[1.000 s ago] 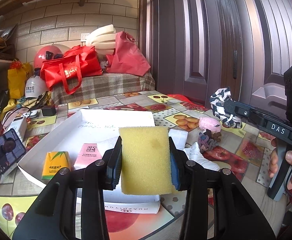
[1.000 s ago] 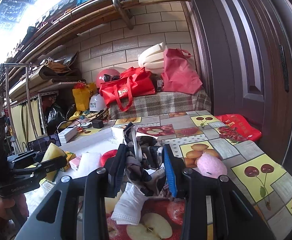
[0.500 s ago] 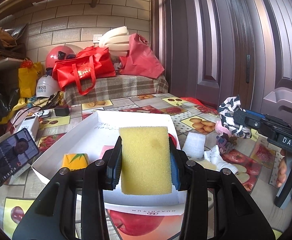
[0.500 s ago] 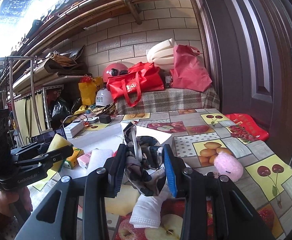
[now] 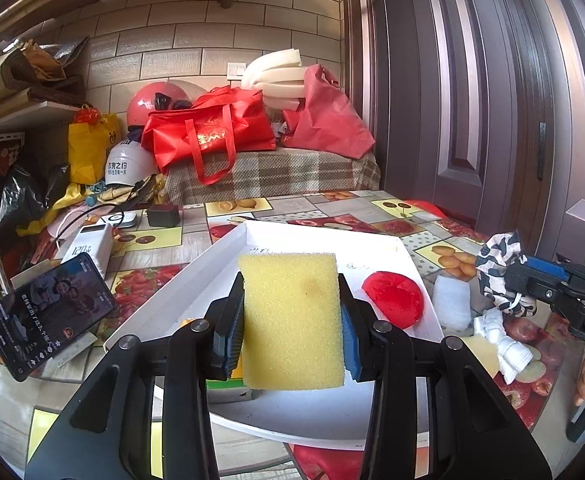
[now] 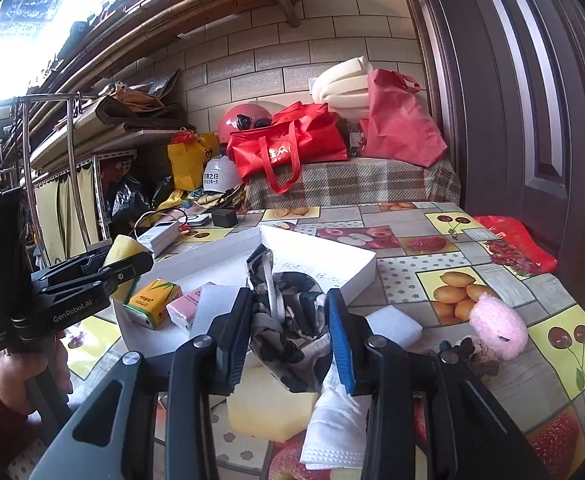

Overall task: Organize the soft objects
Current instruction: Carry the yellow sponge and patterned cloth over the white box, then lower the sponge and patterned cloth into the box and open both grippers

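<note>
Both wrist cameras are sitting close behind their own tongs, looking slightly downward across the desk [image 5: 228, 240] toward the brick wall. Both are sharing the white tray [image 5: 164, 292] [image 6: 356, 276], each catching the other tongs at its edge.

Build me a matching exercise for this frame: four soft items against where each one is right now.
1. yellow sponge
2. patterned cloth
3. pink fluffy ball
4. red round piece

A. lying in the white box
B. clamped in the right gripper
C. clamped in the left gripper
D. on the tablecloth, outside the box

Pairs: 1-C, 2-B, 3-D, 4-A
</note>
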`<state>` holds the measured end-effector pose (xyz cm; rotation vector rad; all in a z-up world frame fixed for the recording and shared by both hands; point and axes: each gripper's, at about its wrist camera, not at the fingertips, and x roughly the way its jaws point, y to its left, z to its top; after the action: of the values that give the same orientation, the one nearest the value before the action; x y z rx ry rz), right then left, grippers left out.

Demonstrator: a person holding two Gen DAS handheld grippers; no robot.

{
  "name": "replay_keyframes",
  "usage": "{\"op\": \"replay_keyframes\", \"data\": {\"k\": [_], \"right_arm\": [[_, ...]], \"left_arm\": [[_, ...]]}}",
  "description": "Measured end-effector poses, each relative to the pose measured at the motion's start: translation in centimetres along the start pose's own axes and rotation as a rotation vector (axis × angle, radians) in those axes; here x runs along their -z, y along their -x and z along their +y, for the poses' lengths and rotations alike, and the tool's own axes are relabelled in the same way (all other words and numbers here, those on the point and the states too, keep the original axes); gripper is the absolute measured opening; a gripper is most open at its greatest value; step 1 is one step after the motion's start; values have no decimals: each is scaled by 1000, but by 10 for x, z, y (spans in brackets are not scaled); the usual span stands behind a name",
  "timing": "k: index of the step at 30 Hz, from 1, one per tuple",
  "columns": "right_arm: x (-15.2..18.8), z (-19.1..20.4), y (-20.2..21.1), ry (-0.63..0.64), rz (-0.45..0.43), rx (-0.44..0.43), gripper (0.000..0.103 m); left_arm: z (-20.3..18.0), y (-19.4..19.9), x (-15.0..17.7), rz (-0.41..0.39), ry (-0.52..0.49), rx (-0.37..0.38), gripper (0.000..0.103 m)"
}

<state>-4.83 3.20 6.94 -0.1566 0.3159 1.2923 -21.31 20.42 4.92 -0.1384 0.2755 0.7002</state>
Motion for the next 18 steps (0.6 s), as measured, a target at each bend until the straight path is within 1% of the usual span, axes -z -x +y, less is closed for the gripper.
{"op": "replay_keyframes", "data": {"k": [5, 11, 15, 18], "right_arm": [[-2, 12, -16, 34, 9, 3, 36], [-9, 26, -42, 61, 12, 4, 36], [-13, 38, -56, 80, 8, -15, 37], [-16, 44, -69, 80, 22, -31, 37]], "left_arm": [[8, -8, -3, 1, 2, -16, 39], [30, -15, -6, -8, 72, -48, 39], [45, -23, -8, -12, 127, -75, 39], [52, -29, -10, -15, 156, -86, 39]]}}
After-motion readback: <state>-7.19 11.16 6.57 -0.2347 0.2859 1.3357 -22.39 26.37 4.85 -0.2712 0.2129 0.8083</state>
